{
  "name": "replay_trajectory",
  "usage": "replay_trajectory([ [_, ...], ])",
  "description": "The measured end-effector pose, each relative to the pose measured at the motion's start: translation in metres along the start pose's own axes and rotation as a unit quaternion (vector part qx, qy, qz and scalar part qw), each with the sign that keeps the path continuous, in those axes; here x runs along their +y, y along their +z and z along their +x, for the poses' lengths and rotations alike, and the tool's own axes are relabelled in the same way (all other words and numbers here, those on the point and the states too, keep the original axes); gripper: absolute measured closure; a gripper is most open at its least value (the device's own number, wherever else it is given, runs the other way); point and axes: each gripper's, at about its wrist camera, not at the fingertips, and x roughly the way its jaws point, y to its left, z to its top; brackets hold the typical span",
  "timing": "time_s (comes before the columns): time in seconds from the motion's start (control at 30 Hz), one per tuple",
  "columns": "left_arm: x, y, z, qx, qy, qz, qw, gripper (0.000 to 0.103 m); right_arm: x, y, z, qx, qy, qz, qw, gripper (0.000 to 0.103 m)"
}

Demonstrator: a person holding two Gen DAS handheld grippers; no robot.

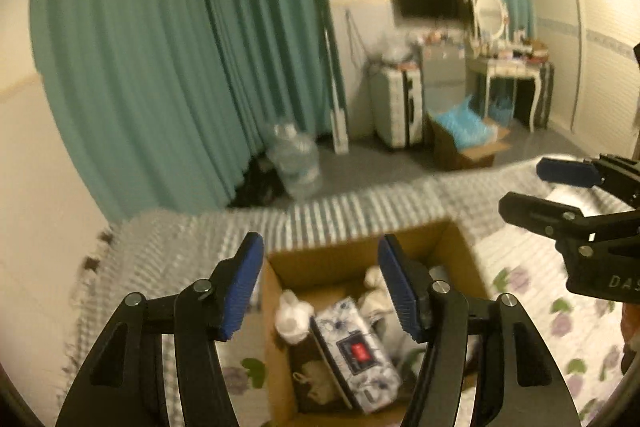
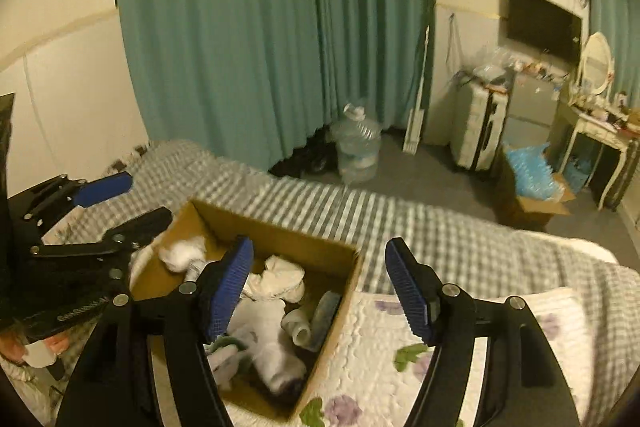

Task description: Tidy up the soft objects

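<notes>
Left gripper (image 1: 320,287): fingers wide apart, nothing held, hanging above the cardboard box (image 1: 424,233) on the bed (image 1: 168,247). Right gripper (image 2: 320,291): also wide, empty, over the box's right rim.

Tissue pack (image 1: 356,347) lies in the box near the front, straight below and between the left fingers; long axis runs near-right to far-left. White soft items (image 2: 280,281) fill the far and right part.

Judgement: left gripper is nearer the pack.
</notes>
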Motion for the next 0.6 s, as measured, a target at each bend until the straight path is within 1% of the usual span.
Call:
replay_trajectory([
  [0.07,-0.002,0.012,-0.032,-0.028,0.003,0.004,0.9996,0.042,0.002,0.010,-0.031,-0.017,-0.011,-0.003,1.000,0.034],
  [0.13,-0.003,0.025,-0.076,-0.069,0.006,0.005,0.9976,0.042,0.007,0.022,-0.074,-0.042,-0.029,-0.011,0.999,0.028],
  [0.17,-0.004,0.029,-0.094,-0.088,0.005,0.004,0.9961,0.039,0.010,0.027,-0.094,-0.055,-0.036,-0.014,0.998,0.022],
  [0.2,-0.004,0.033,-0.121,-0.112,0.003,0.002,0.9937,0.036,0.012,0.031,-0.112,-0.068,-0.042,-0.016,0.997,0.021],
  [0.23,-0.004,0.035,-0.138,-0.128,0.004,0.001,0.9918,0.034,0.016,0.034,-0.132,-0.080,-0.049,-0.019,0.995,0.020],
  [0.27,-0.003,0.036,-0.155,-0.144,0.010,-0.003,0.9895,0.029,0.020,0.037,-0.152,-0.091,-0.057,-0.020,0.994,0.020],
  [0.3,-0.003,0.035,-0.176,-0.165,0.016,-0.008,0.9860,0.025,0.023,0.038,-0.171,-0.100,-0.066,-0.017,0.993,0.020],
  [0.37,-0.004,0.027,-0.213,-0.207,0.019,-0.017,0.9780,0.025,0.031,0.035,-0.212,-0.120,-0.071,-0.009,0.990,0.018],
  [0.4,-0.006,0.021,-0.229,-0.228,0.025,-0.022,0.9731,0.024,0.035,0.031,-0.227,-0.131,-0.069,-0.008,0.989,0.012],
  [0.47,-0.006,0.009,-0.253,-0.258,0.029,-0.026,0.9655,0.024,0.044,0.022,-0.259,-0.160,-0.068,-0.010,0.985,0.006],
  [0.53,-0.007,-0.004,-0.271,-0.282,0.044,-0.036,0.9577,0.024,0.052,0.008,-0.282,-0.184,-0.070,-0.016,0.980,0.002],
  [0.6,-0.008,-0.019,-0.281,-0.299,0.058,-0.040,0.9517,0.024,0.058,-0.007,-0.293,-0.198,-0.069,-0.011,0.978,0.001],
])
